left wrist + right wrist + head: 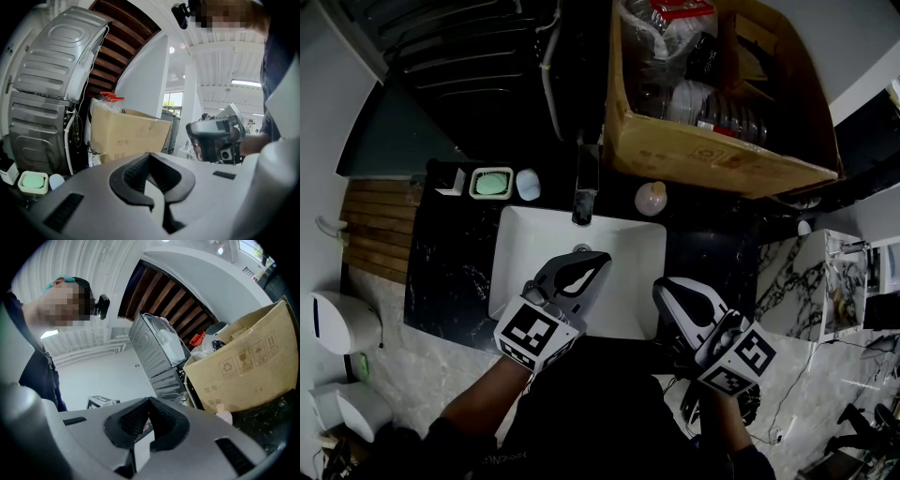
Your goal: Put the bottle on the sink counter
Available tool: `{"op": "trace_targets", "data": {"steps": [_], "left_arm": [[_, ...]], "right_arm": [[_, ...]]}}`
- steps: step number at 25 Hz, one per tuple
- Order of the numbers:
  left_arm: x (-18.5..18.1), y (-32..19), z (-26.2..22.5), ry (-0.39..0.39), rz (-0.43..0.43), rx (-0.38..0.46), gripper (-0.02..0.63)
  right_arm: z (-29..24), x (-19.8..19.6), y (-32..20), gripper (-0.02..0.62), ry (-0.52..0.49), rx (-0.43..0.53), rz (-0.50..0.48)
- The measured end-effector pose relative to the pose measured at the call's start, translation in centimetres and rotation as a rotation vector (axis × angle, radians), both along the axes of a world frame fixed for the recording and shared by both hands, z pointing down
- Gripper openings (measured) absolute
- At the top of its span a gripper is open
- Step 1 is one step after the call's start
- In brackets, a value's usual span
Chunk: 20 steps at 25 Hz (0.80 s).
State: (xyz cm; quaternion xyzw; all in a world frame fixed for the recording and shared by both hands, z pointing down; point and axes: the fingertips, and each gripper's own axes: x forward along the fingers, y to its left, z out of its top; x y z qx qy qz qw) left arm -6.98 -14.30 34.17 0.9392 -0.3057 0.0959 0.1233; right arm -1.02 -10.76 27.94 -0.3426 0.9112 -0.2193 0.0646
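Both the left gripper (598, 260) and the right gripper (663, 289) hung over the near edge of the sink (525, 246), jaws pressed together and empty. The small bottle (652, 198) stood on the counter (450, 262) just behind the sink's right corner. Placement looked finished, and the next move was probably only to withdraw.

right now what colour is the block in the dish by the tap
Pale green block; head view shows it best.

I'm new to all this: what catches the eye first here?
Two grey hand-held tools, the left gripper and the right gripper, hang shut and empty at the near edge of the white sink. Behind it to the right sits a cardboard box crammed with plastic bottles, and a small pale bottle stands on the black counter right of the faucet.
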Motion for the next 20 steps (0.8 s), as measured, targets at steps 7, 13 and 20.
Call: {"op": "trace_targets", "data": {"steps": [7,13,20], "left_arm": [[-0.27,0.18,-0.01,-0.002,-0.009,-0.004,0.008],[-0.36,0.05,-0.18,0.006,-0.01,-0.003,0.008],[-0.5,-0.03,-0.07,0.004,-0.011,-0.002,0.008]], "right_arm": [[-0.1,-0.11,0.04,0.026,-0.002,0.0,0.0],[-0.14,-0.24,0.0,0.026,-0.001,0.003,0.0],[-0.08,-0.31,-0.05,0.026,0.001,0.003,0.001]]}}
